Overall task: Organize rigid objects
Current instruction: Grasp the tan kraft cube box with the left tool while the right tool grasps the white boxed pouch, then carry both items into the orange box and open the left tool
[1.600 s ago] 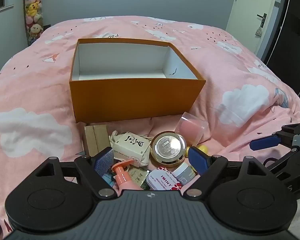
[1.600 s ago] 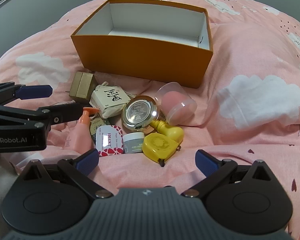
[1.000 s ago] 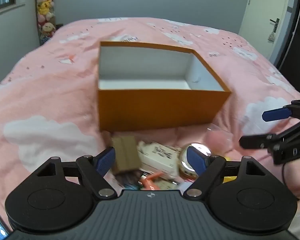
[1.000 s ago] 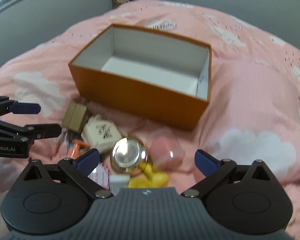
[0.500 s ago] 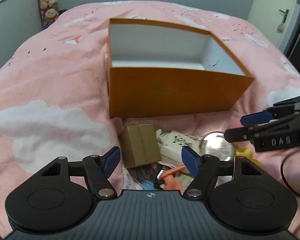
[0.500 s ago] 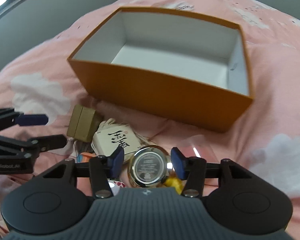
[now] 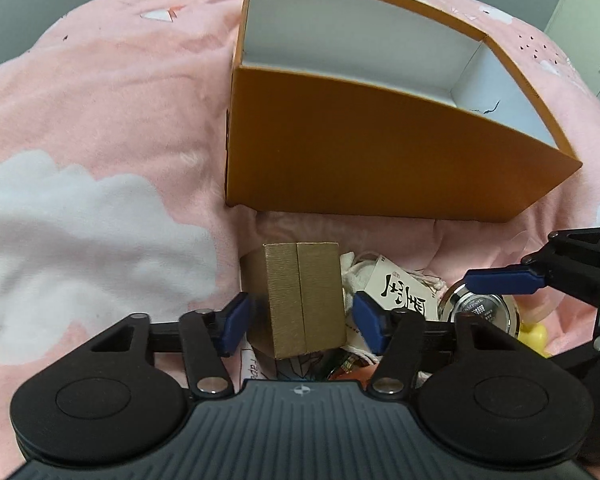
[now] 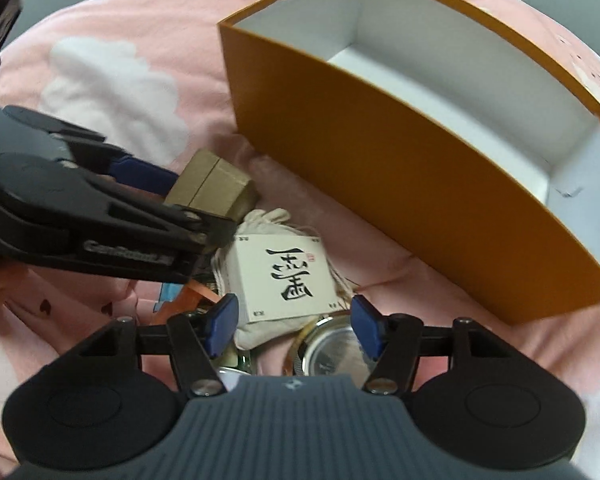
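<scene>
Both tongs lower, nearer: left tongs [image 7: 300, 322] narrowing, unclamped astride gold box [image 7: 305, 300]; right tongs [image 8: 290, 326] agape over calligraphy pouch [image 8: 284, 280].

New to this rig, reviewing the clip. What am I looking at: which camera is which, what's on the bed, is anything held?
No robot arm: a person carries two handheld two-finger grippers, each with a fisheye camera looking along its fingers. One picture is from the left gripper, the other from the right gripper.

On the pink bedspread sits an open orange box, nothing visible inside. In front lies a heap: a gold box, a cloth pouch with a calligraphy card, a round metal tin.

Nothing is held. The left jaws have been closing around the gold box, gaps remaining; the right jaws, just reopening, hang open over the pouch and tin.
</scene>
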Action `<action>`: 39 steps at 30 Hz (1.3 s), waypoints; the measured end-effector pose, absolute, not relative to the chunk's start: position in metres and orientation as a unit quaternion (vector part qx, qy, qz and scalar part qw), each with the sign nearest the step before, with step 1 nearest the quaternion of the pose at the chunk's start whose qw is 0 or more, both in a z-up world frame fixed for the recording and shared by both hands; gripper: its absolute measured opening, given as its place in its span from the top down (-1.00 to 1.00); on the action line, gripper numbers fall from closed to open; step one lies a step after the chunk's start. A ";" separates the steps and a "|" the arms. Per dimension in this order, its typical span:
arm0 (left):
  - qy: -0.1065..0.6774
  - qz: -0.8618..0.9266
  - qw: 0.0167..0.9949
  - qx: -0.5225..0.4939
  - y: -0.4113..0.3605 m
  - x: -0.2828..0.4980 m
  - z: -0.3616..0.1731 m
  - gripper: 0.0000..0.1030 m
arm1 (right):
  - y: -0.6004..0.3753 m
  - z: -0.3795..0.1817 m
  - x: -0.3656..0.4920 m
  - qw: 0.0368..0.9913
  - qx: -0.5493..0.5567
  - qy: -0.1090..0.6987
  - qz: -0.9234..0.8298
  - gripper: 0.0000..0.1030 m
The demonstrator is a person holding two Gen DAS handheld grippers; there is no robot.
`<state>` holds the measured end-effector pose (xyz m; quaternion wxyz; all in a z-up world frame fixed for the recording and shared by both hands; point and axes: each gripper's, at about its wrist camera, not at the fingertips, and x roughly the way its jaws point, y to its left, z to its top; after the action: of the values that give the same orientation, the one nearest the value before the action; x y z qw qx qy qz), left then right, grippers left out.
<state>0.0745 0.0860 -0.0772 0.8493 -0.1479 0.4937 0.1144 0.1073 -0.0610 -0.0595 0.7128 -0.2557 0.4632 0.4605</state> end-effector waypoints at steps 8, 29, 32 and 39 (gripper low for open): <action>0.484 0.112 0.853 -0.162 0.091 0.067 -0.071 -0.01 | -0.046 -0.069 0.103 0.690 -0.282 0.463 0.479 -0.17; 0.460 0.114 0.859 -0.194 0.109 0.049 -0.065 0.04 | -0.034 -0.052 0.105 0.716 -0.309 0.427 0.458 0.40; 0.462 0.112 0.858 -0.195 0.110 0.051 -0.067 0.03 | -0.031 -0.054 0.108 0.734 -0.333 0.404 0.432 0.41; 0.469 0.108 0.855 -0.194 0.109 0.059 -0.073 -0.02 | -0.025 -0.064 0.130 0.717 -0.300 0.444 0.445 0.37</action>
<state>0.0593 0.1086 -0.0728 0.8547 -0.1940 0.4691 0.1084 0.1302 -0.0245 -0.0639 0.7175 -0.3000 0.4444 0.4447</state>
